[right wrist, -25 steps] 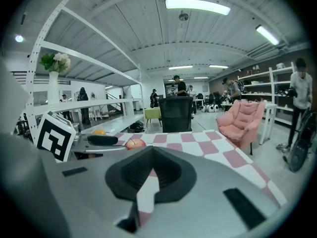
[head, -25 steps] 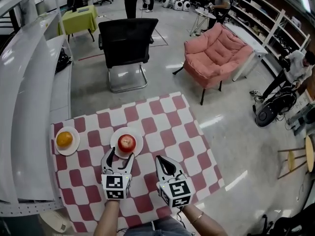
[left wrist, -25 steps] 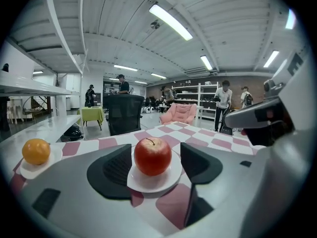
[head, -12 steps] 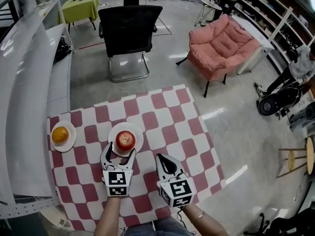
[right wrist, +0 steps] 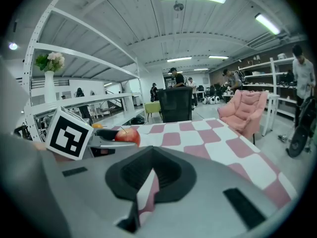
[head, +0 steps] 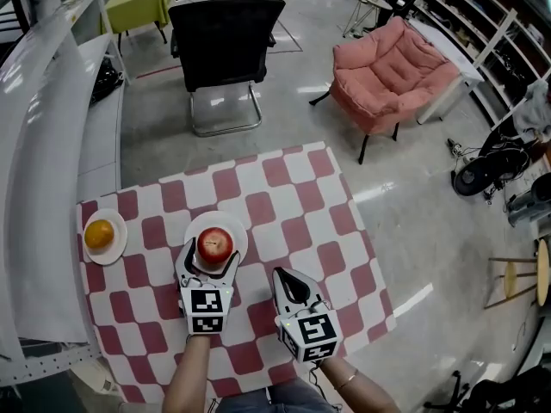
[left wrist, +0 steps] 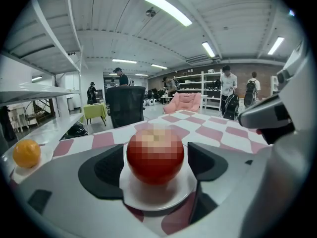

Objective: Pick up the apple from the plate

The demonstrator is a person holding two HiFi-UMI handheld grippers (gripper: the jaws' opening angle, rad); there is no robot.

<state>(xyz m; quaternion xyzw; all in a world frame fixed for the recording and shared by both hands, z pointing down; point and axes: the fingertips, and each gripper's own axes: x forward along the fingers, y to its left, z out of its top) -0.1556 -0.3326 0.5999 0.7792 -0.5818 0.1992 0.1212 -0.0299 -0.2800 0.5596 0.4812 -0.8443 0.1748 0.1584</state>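
The left gripper [head: 212, 253], lower left of centre, is opening its 2 jaws wide around the apple [head: 215, 243] on the plate [head: 236, 229], not gripping; the right gripper [head: 291, 280] is closed, empty.

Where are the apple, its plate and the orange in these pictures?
apple [head: 215, 244]: head view, middle of its red top.
plate [head: 216, 218]: head view, bare far rim behind the apple.
orange [head: 98, 233]: head view, middle of the fruit.
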